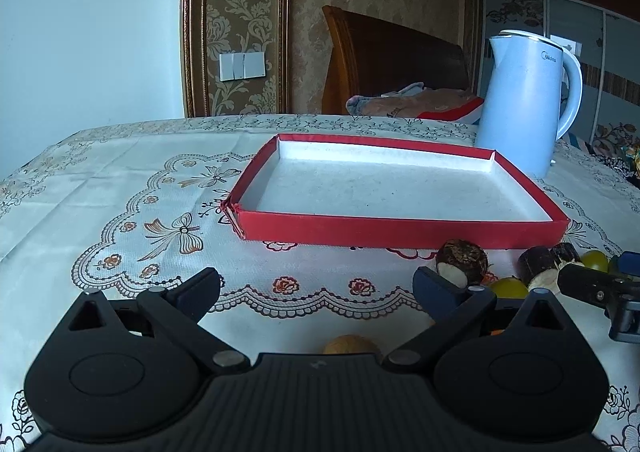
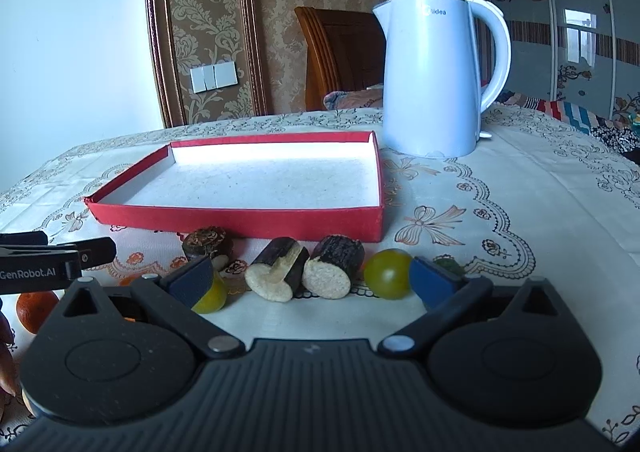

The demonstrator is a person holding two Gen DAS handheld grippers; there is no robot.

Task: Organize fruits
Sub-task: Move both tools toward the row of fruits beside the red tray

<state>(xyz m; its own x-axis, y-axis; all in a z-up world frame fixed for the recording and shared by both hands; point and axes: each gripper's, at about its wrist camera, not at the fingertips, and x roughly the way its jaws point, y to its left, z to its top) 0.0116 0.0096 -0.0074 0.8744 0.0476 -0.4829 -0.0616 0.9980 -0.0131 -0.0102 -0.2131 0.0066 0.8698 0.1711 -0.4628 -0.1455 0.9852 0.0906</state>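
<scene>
An empty red tray [image 1: 400, 230] [image 2: 240, 221] with a white floor lies on the tablecloth. In front of it stand a brown round taro-like piece [image 2: 208, 242] [image 1: 462, 260], two dark cut cane pieces [image 2: 276, 272] [image 2: 334, 270] and two green-yellow round fruits [image 2: 388, 272] [image 2: 210, 294]. My right gripper [image 2: 314, 280] is open, its fingers flanking the cane pieces and touching nothing. My left gripper [image 1: 320, 284] is open over bare cloth, left of the fruits. An orange fruit [image 2: 36, 310] lies at the far left, and a round tan fruit [image 1: 350, 344] peeks out under the left gripper.
A pale blue electric kettle [image 2: 432, 80] [image 1: 524, 100] stands behind the tray's right corner. The left gripper [image 2: 80, 248] shows at the right wrist view's left edge, with part of a hand [image 2: 6, 352] below it. A wooden chair back [image 1: 392, 60] rises beyond the table.
</scene>
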